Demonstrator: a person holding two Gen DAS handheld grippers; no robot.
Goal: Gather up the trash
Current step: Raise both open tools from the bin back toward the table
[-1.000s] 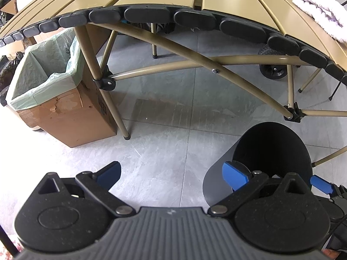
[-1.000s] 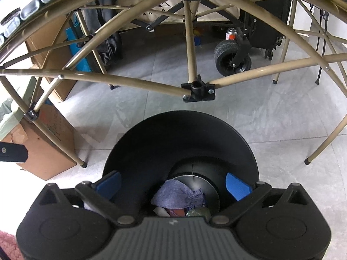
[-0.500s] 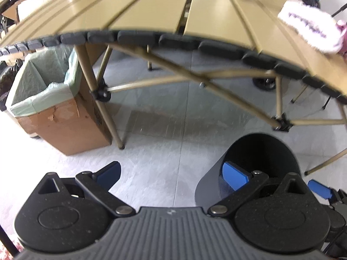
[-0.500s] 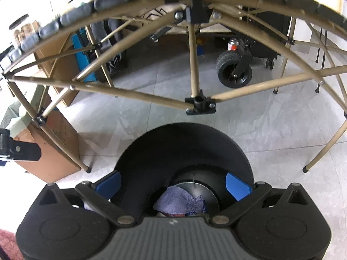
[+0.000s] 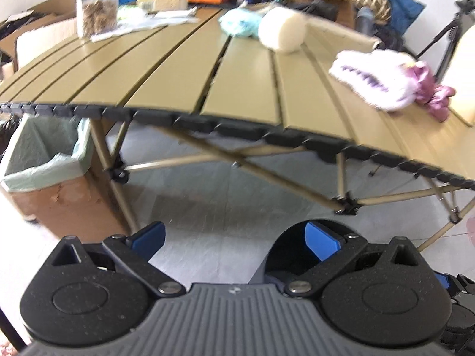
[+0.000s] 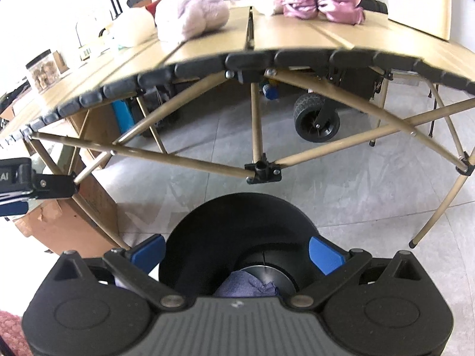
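Observation:
A black round bin [image 6: 237, 231] stands on the floor in front of the tan slatted table [image 6: 285, 41]. A crumpled bluish tissue [image 6: 246, 286] lies inside the bin. My right gripper [image 6: 237, 252] is open above the bin, its blue fingertips [image 6: 325, 253] to either side of the rim. My left gripper [image 5: 234, 238] is open and empty to the left of the bin [image 5: 285, 249]. On the table [image 5: 178, 68] lie a white cloth [image 5: 371, 78], a pink cloth [image 5: 430, 89], a cream roll [image 5: 282, 31] and a teal wad [image 5: 237, 23].
A cardboard box with a green liner [image 5: 44, 160] stands on the floor at the left, beside a table leg [image 5: 112, 175]. Table cross struts [image 6: 255, 136] span over the bin. A wheeled cart [image 6: 316, 121] stands behind. A jar [image 5: 96, 12] and boxes sit at the table's far side.
Both grippers have risen, so the table top and the things on it now show. The bin sits lower in both views. Both jaws stay open.

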